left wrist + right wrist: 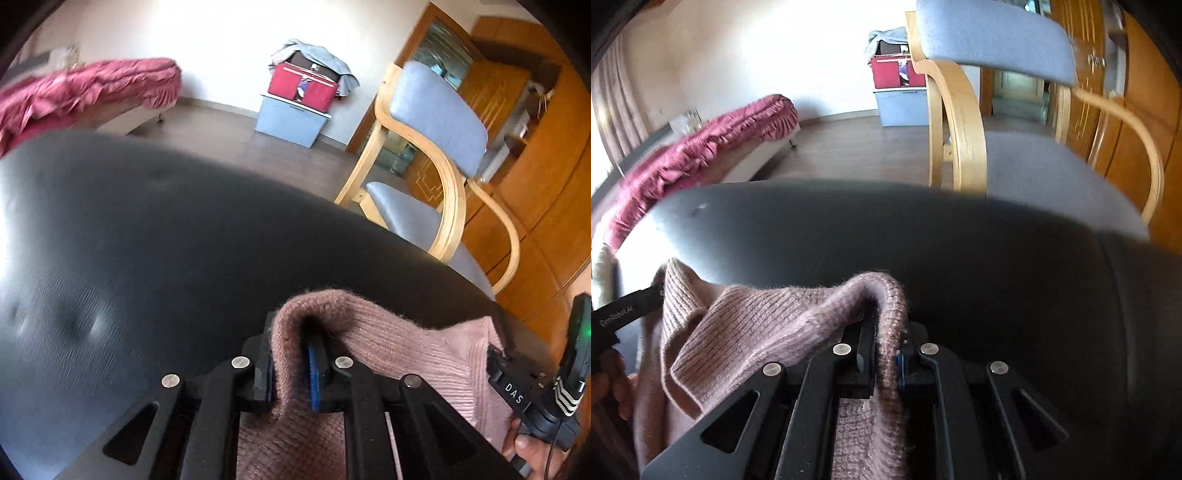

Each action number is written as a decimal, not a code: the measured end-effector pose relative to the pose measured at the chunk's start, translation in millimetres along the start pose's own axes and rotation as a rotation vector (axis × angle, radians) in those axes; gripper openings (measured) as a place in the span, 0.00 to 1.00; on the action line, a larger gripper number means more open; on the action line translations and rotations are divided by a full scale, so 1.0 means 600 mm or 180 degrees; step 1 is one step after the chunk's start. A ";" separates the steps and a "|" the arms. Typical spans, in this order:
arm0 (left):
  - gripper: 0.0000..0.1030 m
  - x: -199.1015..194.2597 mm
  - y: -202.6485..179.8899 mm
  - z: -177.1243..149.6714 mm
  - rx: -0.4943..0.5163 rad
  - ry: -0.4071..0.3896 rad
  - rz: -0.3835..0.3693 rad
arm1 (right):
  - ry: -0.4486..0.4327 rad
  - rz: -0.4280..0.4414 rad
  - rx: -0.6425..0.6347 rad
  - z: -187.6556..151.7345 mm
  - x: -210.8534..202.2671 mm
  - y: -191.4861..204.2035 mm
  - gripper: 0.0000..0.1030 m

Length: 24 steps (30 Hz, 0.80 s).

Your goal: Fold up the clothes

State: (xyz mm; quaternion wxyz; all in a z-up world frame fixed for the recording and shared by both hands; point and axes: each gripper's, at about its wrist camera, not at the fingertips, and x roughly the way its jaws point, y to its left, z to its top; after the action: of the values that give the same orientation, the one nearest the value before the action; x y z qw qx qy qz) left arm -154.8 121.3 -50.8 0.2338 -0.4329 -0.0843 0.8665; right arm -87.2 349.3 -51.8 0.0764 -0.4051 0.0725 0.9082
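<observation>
A dusty-pink knitted sweater [406, 354] lies bunched at the near edge of a black table [147, 240]. In the left wrist view a fold of it drapes over one finger of my left gripper [291, 350]; the blue pad [314, 373] of the other finger shows bare, with a thin dark gap beside the cloth. In the right wrist view my right gripper [886, 332] is shut on a ribbed edge of the sweater [757, 325], above the table [960, 240]. Each view shows the other gripper's black body at its edge, held by a hand [524, 443].
A wooden armchair with grey-blue cushions [436, 122] [1034, 166] stands just beyond the table's far edge. Further back are a bed with a crimson cover [92, 85] [701, 147], a red bag on a pale blue box [295, 110], and wooden cabinets [535, 184] at the right.
</observation>
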 end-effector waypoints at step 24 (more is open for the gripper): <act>0.21 -0.191 -0.053 0.001 0.0534 -0.0530 -0.0088 | -0.0410 0.0457 0.0261 -0.044 -0.194 -0.067 0.36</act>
State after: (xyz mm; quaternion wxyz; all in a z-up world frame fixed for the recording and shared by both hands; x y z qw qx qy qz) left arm -85.4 94.3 42.1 0.2734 -0.3372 -0.0366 0.9001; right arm 17.0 374.3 15.0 0.0322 -0.3361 0.1334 0.9318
